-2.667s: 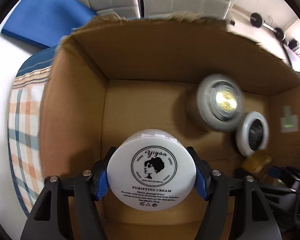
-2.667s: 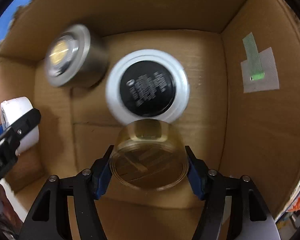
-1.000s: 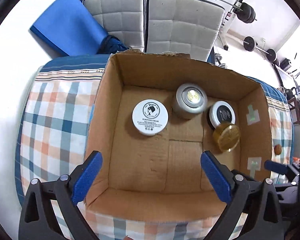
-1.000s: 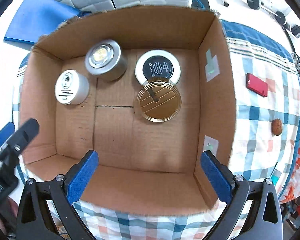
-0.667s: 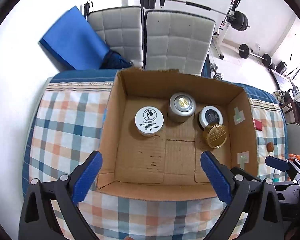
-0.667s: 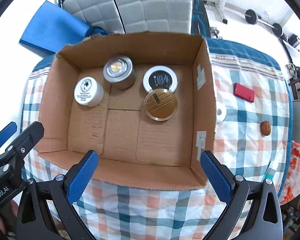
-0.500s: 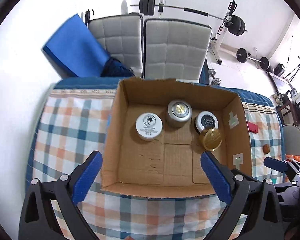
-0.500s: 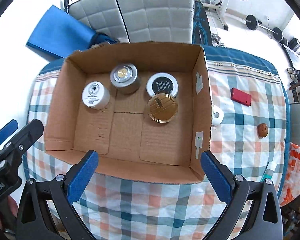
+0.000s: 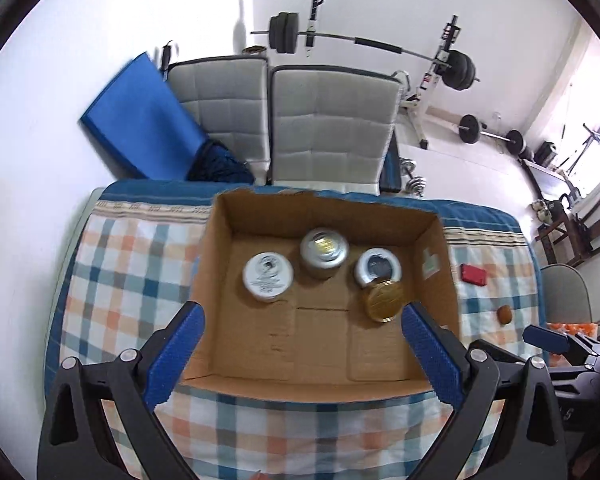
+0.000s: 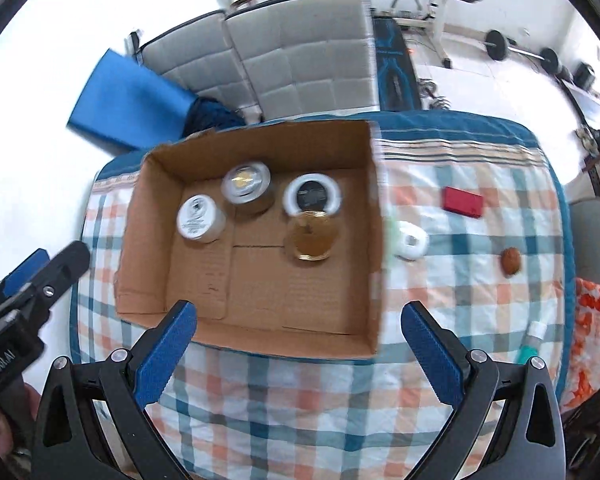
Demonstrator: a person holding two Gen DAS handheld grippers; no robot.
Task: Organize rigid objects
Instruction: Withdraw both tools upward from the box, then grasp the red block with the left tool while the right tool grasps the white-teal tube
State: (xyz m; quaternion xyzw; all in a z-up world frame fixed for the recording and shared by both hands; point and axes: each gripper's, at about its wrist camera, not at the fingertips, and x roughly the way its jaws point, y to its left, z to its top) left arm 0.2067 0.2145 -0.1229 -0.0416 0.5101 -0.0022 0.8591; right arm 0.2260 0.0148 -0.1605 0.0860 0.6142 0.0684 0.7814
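Left wrist view: left gripper (image 9: 302,346) spread wide, empty, above the near edge of the cardboard box (image 9: 216,264). Inside, far half: white jar (image 9: 267,276), silver tin (image 9: 324,251), black-lidded jar (image 9: 378,270), gold tin (image 9: 384,301) touching it.

Right wrist view: right gripper (image 10: 299,346) wide, empty. Red block (image 10: 463,201), white case (image 10: 410,243) and brown nut (image 10: 511,261) lie on the checked cloth (image 10: 300,400), right of the box.

Below my grippers, a matt corrugated cardboard box (image 9: 220,264) with ragged rims sits on a woven checked cloth (image 10: 480,264). Inside I see a smooth white plastic jar (image 9: 267,276), a brushed-metal tin (image 9: 324,252) and a glossy gold lid (image 9: 384,300).
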